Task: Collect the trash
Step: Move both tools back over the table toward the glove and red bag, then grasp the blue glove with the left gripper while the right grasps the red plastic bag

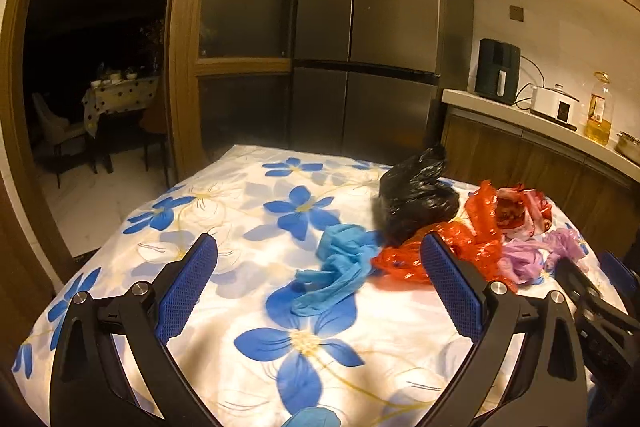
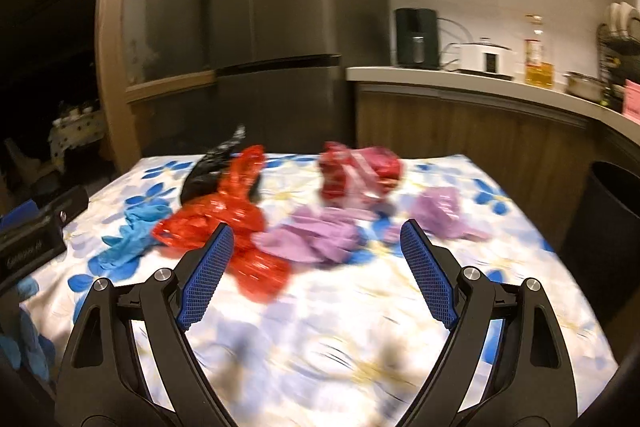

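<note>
Trash pile: loose plastic bags and gloves lying on the far half of the surface, which has a white cloth w/ blue flowers.
Blue glove: crumpled, nearest the left gripper, just left of the red bag; also seen at.
Red bag: stretched out mid-pile, touching the black bag behind it; in left view at.
Black bag: bunched, knotted top up, at the back – partly hidden by the red bag in the right view.
Dark red/pink bag: wadded, far side, right of the black bag.
Purple gloves: crumpled heap just right of the red bag; a second purple piece lies apart, further right.
Left gripper: fingers wide apart, holding nothing, above the surface short of the blue glove.
Right gripper: wide apart too, empty – picture blurred.
Bin: dark, beside the surface's right edge.
Background: fridge, kitchen counter w/ oil bottle.
</note>
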`<state>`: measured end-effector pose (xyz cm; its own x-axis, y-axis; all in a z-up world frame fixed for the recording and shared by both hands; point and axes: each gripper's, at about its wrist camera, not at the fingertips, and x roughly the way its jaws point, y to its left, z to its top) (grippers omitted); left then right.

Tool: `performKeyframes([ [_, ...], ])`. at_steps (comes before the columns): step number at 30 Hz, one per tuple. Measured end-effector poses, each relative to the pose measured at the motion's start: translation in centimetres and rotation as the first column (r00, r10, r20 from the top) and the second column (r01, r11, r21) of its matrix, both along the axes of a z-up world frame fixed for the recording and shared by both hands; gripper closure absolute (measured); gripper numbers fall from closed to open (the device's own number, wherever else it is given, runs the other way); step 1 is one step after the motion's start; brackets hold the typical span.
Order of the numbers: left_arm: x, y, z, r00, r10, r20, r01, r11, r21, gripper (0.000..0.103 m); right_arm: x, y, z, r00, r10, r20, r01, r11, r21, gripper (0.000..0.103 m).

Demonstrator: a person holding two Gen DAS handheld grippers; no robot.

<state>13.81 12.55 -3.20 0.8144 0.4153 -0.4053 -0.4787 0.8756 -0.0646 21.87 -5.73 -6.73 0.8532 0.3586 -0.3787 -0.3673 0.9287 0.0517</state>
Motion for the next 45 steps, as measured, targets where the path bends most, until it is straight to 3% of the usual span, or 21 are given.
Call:
performKeyframes([
  [8,0.8,1.8,-0.3,1.0,0.002,-0.014,-0.002,0.999,-0.043,0.006,3.3,5.2,-1.1,0.994,0.087,-0.064,-0.09,0.995,-0.048,0.035],
  [13,1.4,2.3,-0.8,0.999,-0.006,-0.036,0.004,0.998,-0.066,0.006,4.7,6.8,-2.0,0.985,0.122,-0.12,-0.131,0.989,-0.071,0.056],
  [19,1.9,2.2,-1.2,0.998,-0.003,-0.067,-0.001,0.998,-0.069,0.006,3.9,7.0,-1.8,0.981,0.167,-0.1,-0.174,0.983,-0.061,0.079],
  [27,4.0,1.3,-1.7,0.993,-0.01,-0.119,0.005,0.999,-0.047,0.009,0.5,2.3,1.5,0.993,0.116,0.014,-0.117,0.991,0.062,0.081],
  [30,5.7,1.0,-2.8,0.98,-0.033,-0.196,0.023,0.998,-0.055,0.017,-0.7,0.3,2.6,0.994,0.101,0.034,-0.104,0.99,0.099,0.081],
  [32,6.7,1.0,-3.6,0.966,-0.042,-0.256,0.027,0.998,-0.062,0.032,-1.3,-0.8,3.1,0.995,0.088,0.043,-0.093,0.989,0.117,0.081],
  [34,7.0,1.1,-4.1,0.959,-0.051,-0.281,0.029,0.996,-0.08,0.037,-1.7,-1.8,3.5,0.996,0.08,0.048,-0.086,0.988,0.128,0.081],
  [39,7.0,1.0,-4.5,0.952,-0.062,-0.299,0.035,0.995,-0.096,0.061,-2.6,-3.4,4.0,0.996,0.063,0.056,-0.07,0.988,0.138,0.081],
  [41,7.2,0.8,-4.7,0.948,-0.069,-0.31,0.04,0.994,-0.1,0.077,-3.1,-3.9,4.1,0.997,0.059,0.059,-0.067,0.988,0.141,0.081],
  [45,7.0,0.6,-4.8,0.945,-0.089,-0.313,0.054,0.992,-0.118,0.087,-3.9,-5.0,4.3,0.997,0.043,0.064,-0.052,0.987,0.15,0.081],
])
